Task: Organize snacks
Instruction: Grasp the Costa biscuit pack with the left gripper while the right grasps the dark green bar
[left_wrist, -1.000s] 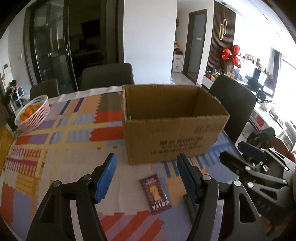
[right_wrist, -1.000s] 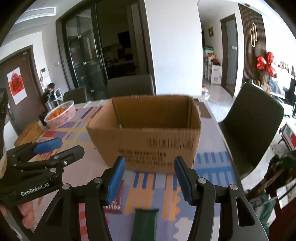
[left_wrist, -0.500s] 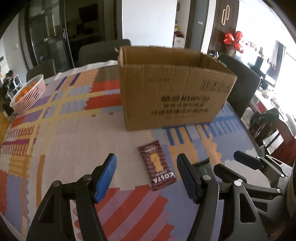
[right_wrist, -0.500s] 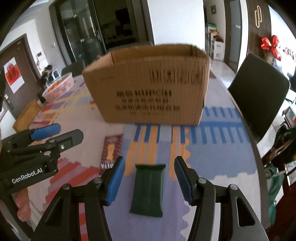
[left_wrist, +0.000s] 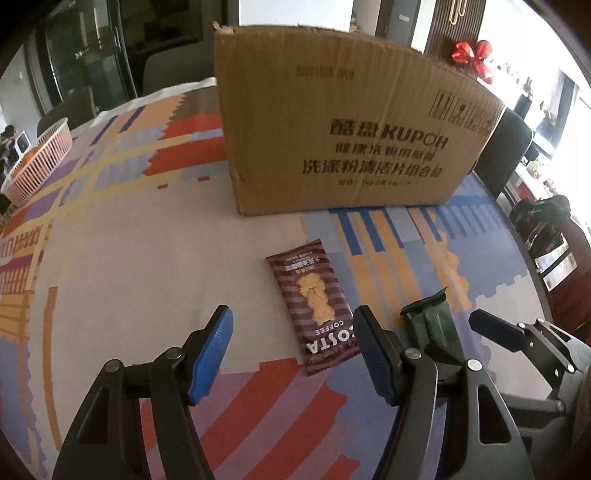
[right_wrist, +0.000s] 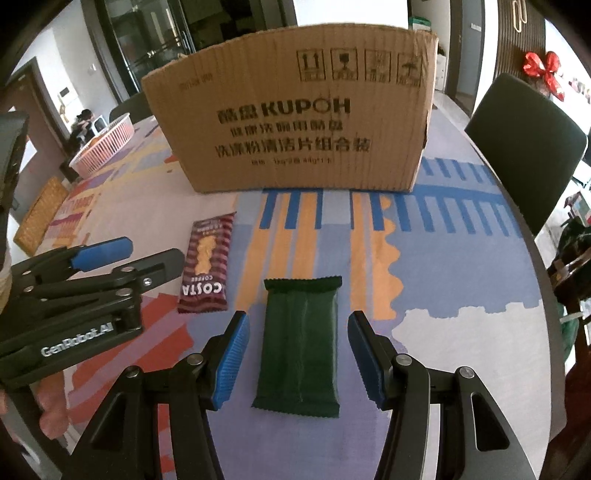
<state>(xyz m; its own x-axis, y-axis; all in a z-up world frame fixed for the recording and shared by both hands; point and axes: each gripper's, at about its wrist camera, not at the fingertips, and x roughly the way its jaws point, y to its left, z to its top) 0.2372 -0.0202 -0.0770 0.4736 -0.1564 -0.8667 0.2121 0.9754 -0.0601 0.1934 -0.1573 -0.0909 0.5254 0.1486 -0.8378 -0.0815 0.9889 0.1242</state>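
In the left wrist view, the left gripper (left_wrist: 291, 354) has come down toward the table since a second ago, jaws half spread and empty, with the brown Costa packet (left_wrist: 314, 306) now lying just ahead and toward its right finger, the cardboard box (left_wrist: 343, 125) well beyond it and bare cloth free to the left. In the right wrist view, the right gripper (right_wrist: 299, 358) has dropped likewise, so the green packet (right_wrist: 299, 343) now lies lengthwise between its part-open fingers, not yet pinched. Both pickups look ready, though the left gripper (right_wrist: 110, 266) crowds the left side and the table edge (right_wrist: 546, 295) curves off right.
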